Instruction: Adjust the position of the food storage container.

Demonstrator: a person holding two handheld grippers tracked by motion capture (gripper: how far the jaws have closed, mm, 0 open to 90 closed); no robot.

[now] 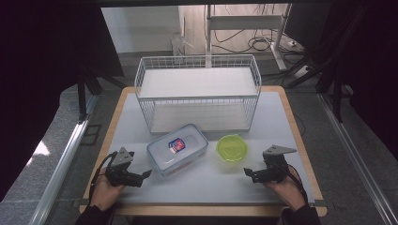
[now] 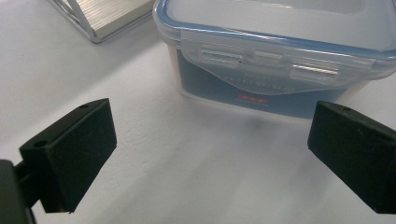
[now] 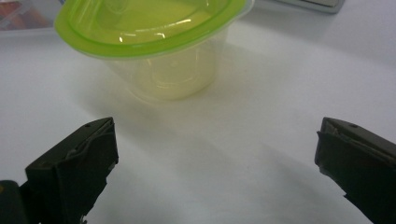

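A clear rectangular food box (image 1: 177, 148) with a blue-rimmed clip lid and a red-and-blue label lies on the white table mat, left of centre. Right of it stands a small round tub (image 1: 232, 147) with a lime-green lid. My left gripper (image 1: 146, 175) rests near the front edge, just left of the box, open and empty. In the left gripper view the box (image 2: 280, 56) sits a short way beyond my open left gripper (image 2: 212, 156). My right gripper (image 1: 247, 173) lies right of the tub, open and empty. The right gripper view has the tub (image 3: 159, 51) ahead of the wide-apart right gripper (image 3: 217, 172).
A white wire basket shelf (image 1: 197, 91) stands at the back of the table, its foot (image 2: 105, 16) near the box. The wooden table edge (image 1: 211, 210) runs along the front. Beyond the table are a stand and cables on the floor.
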